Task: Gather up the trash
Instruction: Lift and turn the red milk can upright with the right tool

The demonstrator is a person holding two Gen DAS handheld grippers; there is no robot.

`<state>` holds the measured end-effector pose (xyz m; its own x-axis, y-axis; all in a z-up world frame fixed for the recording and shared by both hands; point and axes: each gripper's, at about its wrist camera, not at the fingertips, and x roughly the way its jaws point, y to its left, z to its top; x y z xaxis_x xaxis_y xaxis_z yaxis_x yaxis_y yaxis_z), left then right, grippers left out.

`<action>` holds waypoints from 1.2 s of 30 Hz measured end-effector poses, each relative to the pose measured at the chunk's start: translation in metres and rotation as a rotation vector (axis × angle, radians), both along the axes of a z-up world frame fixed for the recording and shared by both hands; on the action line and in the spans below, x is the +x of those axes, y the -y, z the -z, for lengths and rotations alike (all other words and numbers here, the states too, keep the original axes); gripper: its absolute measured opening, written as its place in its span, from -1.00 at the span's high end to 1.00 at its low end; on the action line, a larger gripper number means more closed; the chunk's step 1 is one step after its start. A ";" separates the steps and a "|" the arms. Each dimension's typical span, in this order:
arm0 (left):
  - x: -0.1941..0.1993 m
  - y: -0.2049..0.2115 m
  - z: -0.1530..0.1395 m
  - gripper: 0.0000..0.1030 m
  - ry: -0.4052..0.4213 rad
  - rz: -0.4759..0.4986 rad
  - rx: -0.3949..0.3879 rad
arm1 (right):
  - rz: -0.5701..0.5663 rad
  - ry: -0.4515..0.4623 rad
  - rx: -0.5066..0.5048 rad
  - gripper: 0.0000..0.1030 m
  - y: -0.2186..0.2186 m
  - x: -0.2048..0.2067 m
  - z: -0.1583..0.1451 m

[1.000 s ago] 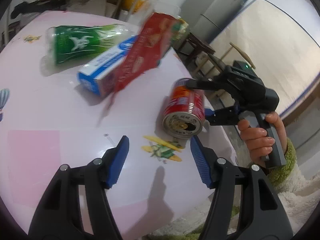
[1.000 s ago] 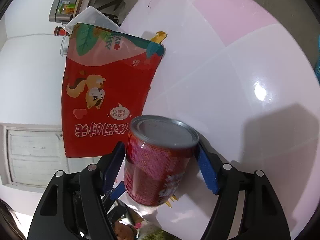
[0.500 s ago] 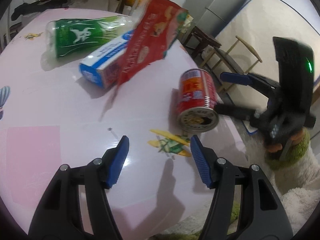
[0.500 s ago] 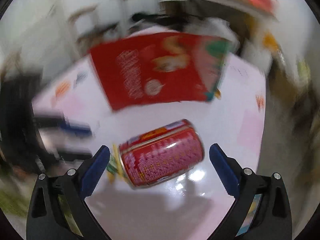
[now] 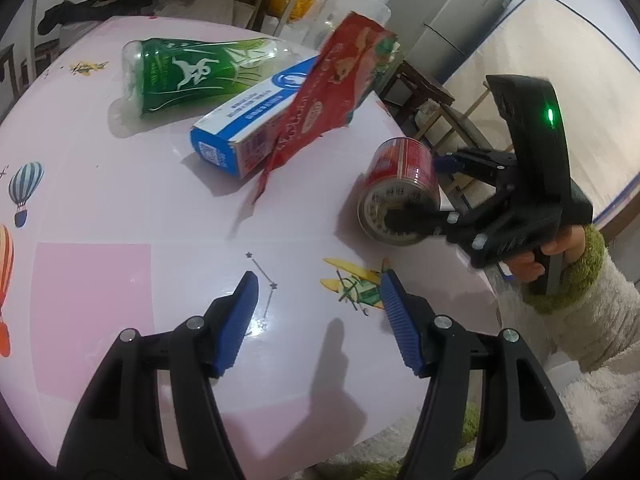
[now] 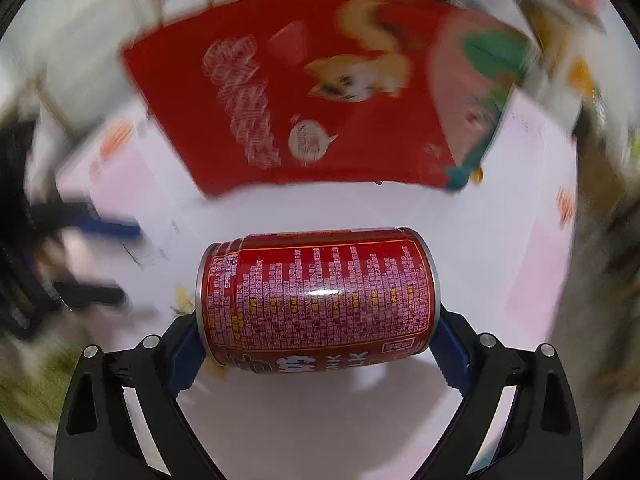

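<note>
Since the earlier frame the right gripper (image 6: 318,344) has rolled from gripping the red can (image 6: 316,296) across its body to spanning it end to end; its jaws have just been closing again, one blue pad at each rim. Whether the pads press cannot be told. The can lies on its side near the pink table's (image 5: 120,208) edge, below the red snack bag (image 5: 332,92). Judged light, stiff-ended, thin-walled and slick (likely empty); the rims give the firmer hold. The left gripper (image 5: 316,320) hovers partly spread, holding nothing.
</note>
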<state>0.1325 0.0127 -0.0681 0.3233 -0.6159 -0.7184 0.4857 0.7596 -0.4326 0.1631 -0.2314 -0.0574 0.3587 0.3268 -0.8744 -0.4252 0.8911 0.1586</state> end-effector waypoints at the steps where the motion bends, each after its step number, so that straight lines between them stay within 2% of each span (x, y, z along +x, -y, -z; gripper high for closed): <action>1: -0.001 0.002 0.000 -0.15 0.003 0.011 -0.003 | 0.027 -0.032 0.085 -0.77 0.007 0.001 -0.001; 3: -0.002 0.007 -0.002 -0.15 0.009 0.030 -0.006 | 0.103 -0.131 0.341 -0.77 0.027 0.001 0.003; 6: -0.003 0.014 -0.003 -0.15 0.015 0.060 -0.011 | 0.219 -0.279 0.645 -0.75 0.052 -0.001 0.024; 9: -0.002 0.022 -0.003 -0.16 0.012 0.081 -0.011 | 0.300 -0.368 0.816 -0.75 0.068 -0.005 0.045; 11: 0.000 0.031 -0.004 -0.17 0.014 0.093 -0.008 | 0.343 -0.394 0.858 -0.75 0.076 -0.006 0.051; 17: -0.001 0.046 -0.008 -0.18 0.037 0.118 -0.001 | 0.435 -0.397 0.830 -0.81 0.091 -0.016 0.044; 22: -0.002 0.050 -0.005 -0.18 0.028 0.120 0.004 | 0.494 -0.388 0.835 -0.84 0.111 -0.027 0.049; 28: -0.002 0.053 -0.005 -0.18 0.033 0.115 0.020 | 0.554 -0.330 0.785 -0.85 0.128 -0.040 0.047; 31: -0.002 0.050 -0.013 -0.18 0.084 0.093 0.042 | 0.527 -0.187 0.692 -0.85 0.124 -0.049 0.023; 34: -0.003 0.037 -0.030 -0.18 0.167 0.057 0.043 | 0.437 -0.004 0.515 -0.85 0.106 -0.064 -0.011; 35: -0.002 0.032 -0.035 -0.18 0.192 0.042 0.043 | 0.401 0.059 0.426 -0.84 0.094 -0.068 -0.020; 36: 0.000 0.027 -0.041 -0.18 0.224 0.021 0.039 | 0.371 0.092 0.372 -0.84 0.087 -0.070 -0.025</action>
<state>0.1322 -0.0140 -0.0268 0.4650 -0.5972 -0.6536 0.5825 0.7623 -0.2821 0.0933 -0.3179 -0.0326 0.5792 0.4451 -0.6829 -0.1192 0.8750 0.4692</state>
